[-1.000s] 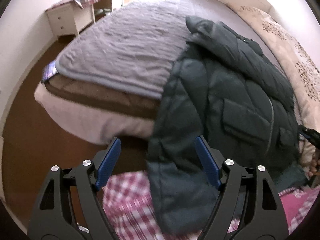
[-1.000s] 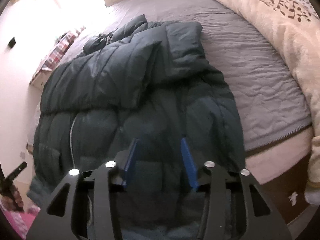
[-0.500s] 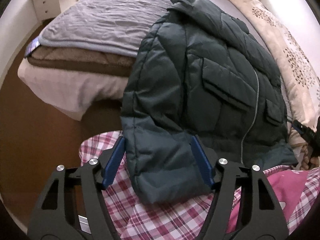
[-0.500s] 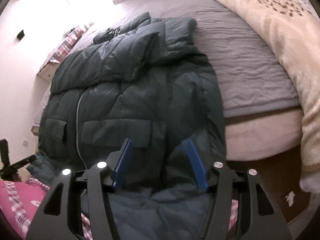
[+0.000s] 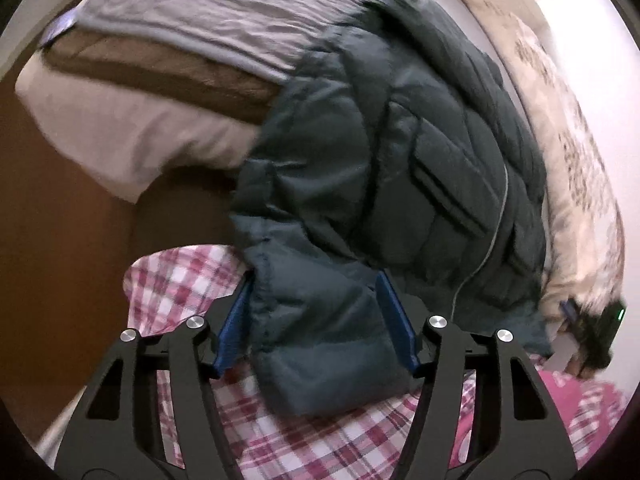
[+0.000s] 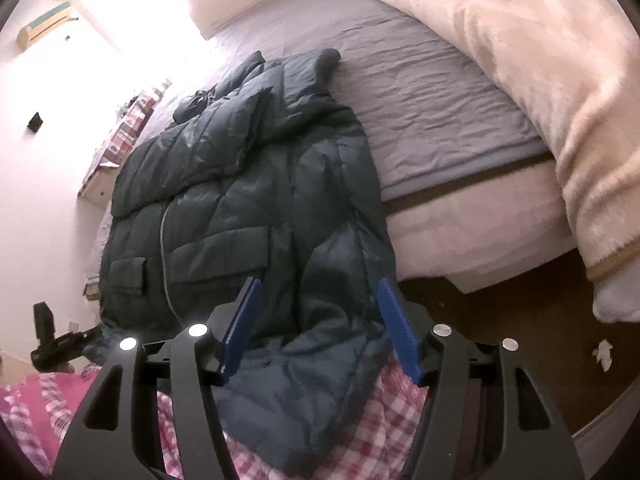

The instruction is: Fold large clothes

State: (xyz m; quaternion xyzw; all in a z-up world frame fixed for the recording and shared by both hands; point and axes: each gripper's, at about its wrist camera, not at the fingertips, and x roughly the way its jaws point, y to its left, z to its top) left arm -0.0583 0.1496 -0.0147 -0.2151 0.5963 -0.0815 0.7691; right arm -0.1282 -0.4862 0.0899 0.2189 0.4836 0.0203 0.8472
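Bed: grey quilt, with your puffer jacket lying on it and its hem draped over the edge.
Change: both views have closed in on the hem since a second ago.
Left tongs: spread, straddling the hem corner.
Right tongs: spread around the other corner.
Meaning: you're placed to pinch and fold upward.

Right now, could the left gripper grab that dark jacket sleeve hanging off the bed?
Probably yes: the left gripper is open, its fingers either side of the jacket sleeve, nothing between them.
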